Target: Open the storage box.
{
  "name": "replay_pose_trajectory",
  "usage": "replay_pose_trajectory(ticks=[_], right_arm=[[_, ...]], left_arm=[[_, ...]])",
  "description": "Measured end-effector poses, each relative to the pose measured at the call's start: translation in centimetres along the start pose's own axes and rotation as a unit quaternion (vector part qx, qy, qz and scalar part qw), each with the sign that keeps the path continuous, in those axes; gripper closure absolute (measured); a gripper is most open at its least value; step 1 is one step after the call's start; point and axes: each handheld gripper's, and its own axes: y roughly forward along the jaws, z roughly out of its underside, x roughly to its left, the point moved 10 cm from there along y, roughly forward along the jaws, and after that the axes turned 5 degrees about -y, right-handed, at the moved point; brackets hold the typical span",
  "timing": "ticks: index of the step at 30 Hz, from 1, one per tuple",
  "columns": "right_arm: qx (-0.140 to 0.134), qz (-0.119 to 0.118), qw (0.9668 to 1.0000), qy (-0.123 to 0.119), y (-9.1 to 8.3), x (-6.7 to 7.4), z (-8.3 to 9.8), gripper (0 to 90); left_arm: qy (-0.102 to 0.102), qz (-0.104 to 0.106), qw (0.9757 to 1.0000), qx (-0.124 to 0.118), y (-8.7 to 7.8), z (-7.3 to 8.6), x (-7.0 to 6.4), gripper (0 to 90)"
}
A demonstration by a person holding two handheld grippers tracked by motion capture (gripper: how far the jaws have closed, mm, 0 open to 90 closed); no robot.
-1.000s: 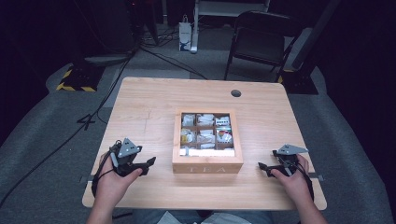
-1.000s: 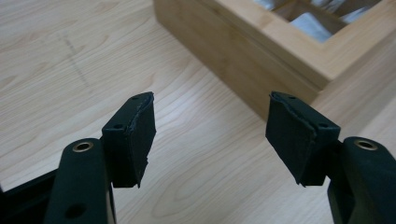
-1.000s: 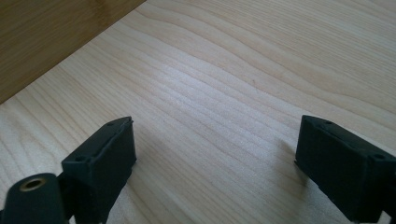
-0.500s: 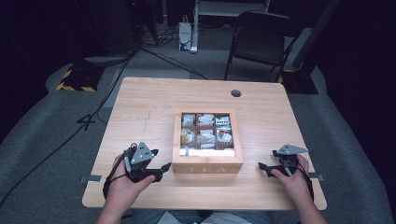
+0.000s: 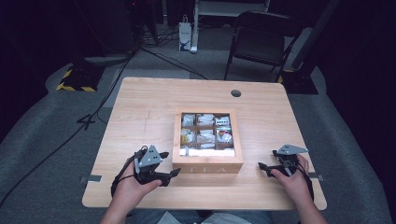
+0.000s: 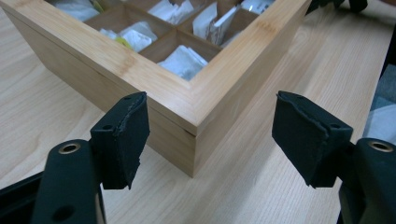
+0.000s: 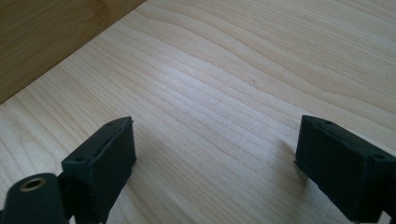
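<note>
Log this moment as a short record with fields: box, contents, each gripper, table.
box: wooden tea box, mid-table, top view into six compartments
contents: tea bags in the compartments
left gripper: jaws open and just opening wider, aimed at the box's near left corner, which stands between the pads without touching them
right gripper: jaws open, nothing between them, low over the bare table to the right of the box
table: light wood, round hole near the far edge
</note>
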Motion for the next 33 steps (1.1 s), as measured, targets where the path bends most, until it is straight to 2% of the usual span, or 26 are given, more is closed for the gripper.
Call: replay_pose_trajectory(ticks=[3,7,10,11,16,20,23,27,33], right_arm=[[0.0,0.0,1.0,0.0,0.0,0.0,0.0,12.3],[0.0,0.0,1.0,0.0,0.0,0.0,0.0,12.3],[0.0,0.0,1.0,0.0,0.0,0.0,0.0,12.2],[0.0,0.0,1.0,0.0,0.0,0.0,0.0,12.3],[0.0,0.0,1.0,0.0,0.0,0.0,0.0,12.3],[0.0,0.0,1.0,0.0,0.0,0.0,0.0,12.3],[0.0,0.0,1.0,0.0,0.0,0.0,0.0,12.3],[0.0,0.0,1.0,0.0,0.0,0.0,0.0,12.3],[0.0,0.0,1.0,0.0,0.0,0.0,0.0,12.2]], left_arm=[[-0.008,-0.003,0.9999,0.014,0.7,0.7,0.1,29.7],[-0.013,-0.004,0.9998,0.018,1.1,1.0,0.3,35.2],[-0.012,-0.005,0.9997,0.022,1.2,1.2,0.3,44.5],[-0.024,-0.005,0.9994,0.026,1.2,1.3,0.4,47.2],[-0.032,-0.005,0.9989,0.033,1.4,1.7,0.6,53.6],[-0.037,-0.015,0.9985,0.037,1.6,1.9,0.8,58.8],[-0.067,-0.019,0.9971,0.033,1.8,1.9,0.9,62.1],[-0.087,-0.017,0.9955,0.034,1.5,1.9,0.8,65.1],[-0.082,-0.021,0.9957,0.038,1.5,1.8,0.8,66.3]])
